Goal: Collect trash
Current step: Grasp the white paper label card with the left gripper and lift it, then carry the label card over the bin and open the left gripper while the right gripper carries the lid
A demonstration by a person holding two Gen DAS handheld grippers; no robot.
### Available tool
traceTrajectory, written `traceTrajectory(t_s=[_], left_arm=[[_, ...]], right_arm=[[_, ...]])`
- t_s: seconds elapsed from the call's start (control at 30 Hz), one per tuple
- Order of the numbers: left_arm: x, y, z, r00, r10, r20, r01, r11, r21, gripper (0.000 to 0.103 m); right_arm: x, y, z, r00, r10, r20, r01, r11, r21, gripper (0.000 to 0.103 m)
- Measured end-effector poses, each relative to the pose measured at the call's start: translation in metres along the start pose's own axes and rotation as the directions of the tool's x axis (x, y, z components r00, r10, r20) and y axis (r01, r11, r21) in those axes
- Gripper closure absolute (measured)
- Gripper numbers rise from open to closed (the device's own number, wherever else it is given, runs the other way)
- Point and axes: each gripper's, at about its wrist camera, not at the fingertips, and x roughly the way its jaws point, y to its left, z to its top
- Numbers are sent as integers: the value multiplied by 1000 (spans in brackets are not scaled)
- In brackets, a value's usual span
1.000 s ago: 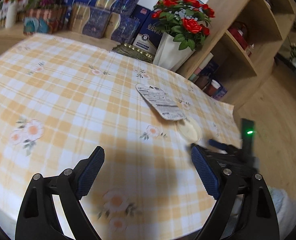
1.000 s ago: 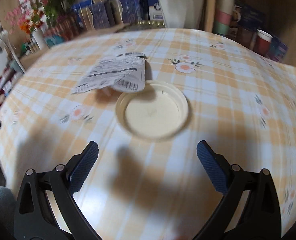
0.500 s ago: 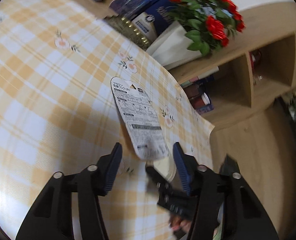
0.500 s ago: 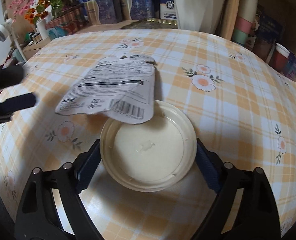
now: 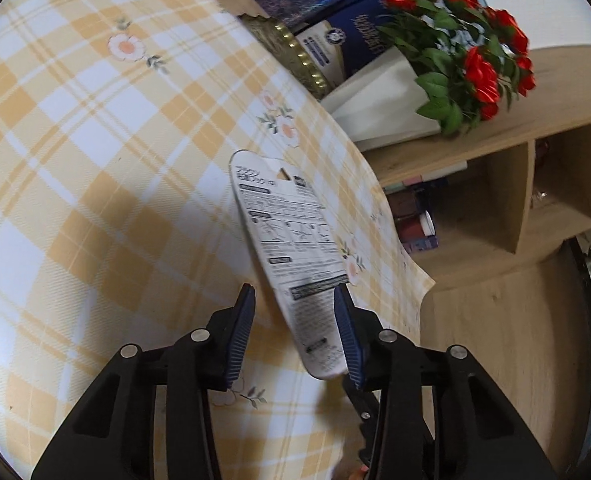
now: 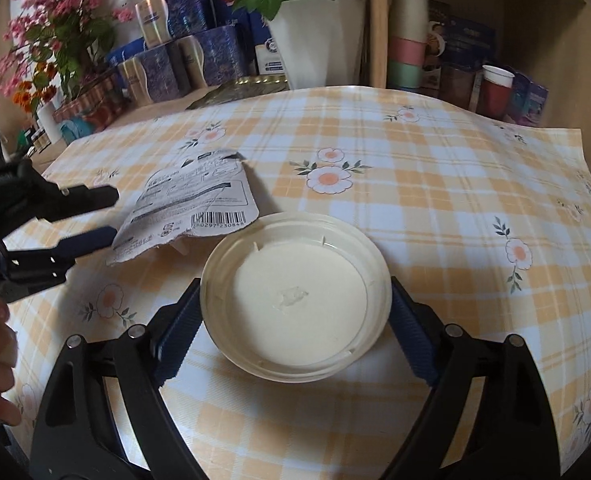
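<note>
Two pieces of trash lie on the yellow checked tablecloth (image 6: 435, 184). The right gripper (image 6: 295, 312) pinches the round cream plastic lid (image 6: 295, 296) at both sides. The left gripper (image 5: 295, 328) (jaws half spread) straddles the white printed packaging card (image 5: 291, 248), one pad touching it.
</note>
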Motion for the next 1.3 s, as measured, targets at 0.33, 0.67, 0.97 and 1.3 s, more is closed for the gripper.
traceTrajectory(t_s=[0.33, 0.67, 0.97, 1.3], left_arm=[[24, 5, 12, 999, -41, 37, 43, 997, -59, 64], [41, 8, 15, 997, -57, 47, 59, 997, -54, 90], [-19, -28, 4, 987, -77, 142, 51, 983, 178, 97], [-112, -58, -16, 979, -40, 201, -31, 940, 339, 99]], right_arm=[[6, 2, 0, 999, 16, -31, -16, 1000, -10, 17], [7, 2, 1, 999, 29, -38, -29, 1000, -3, 17], [3, 5, 0, 1000, 22, -18, -22, 1000, -14, 17], [-31, 6, -22, 1000, 23, -2, -23, 1000, -18, 17]])
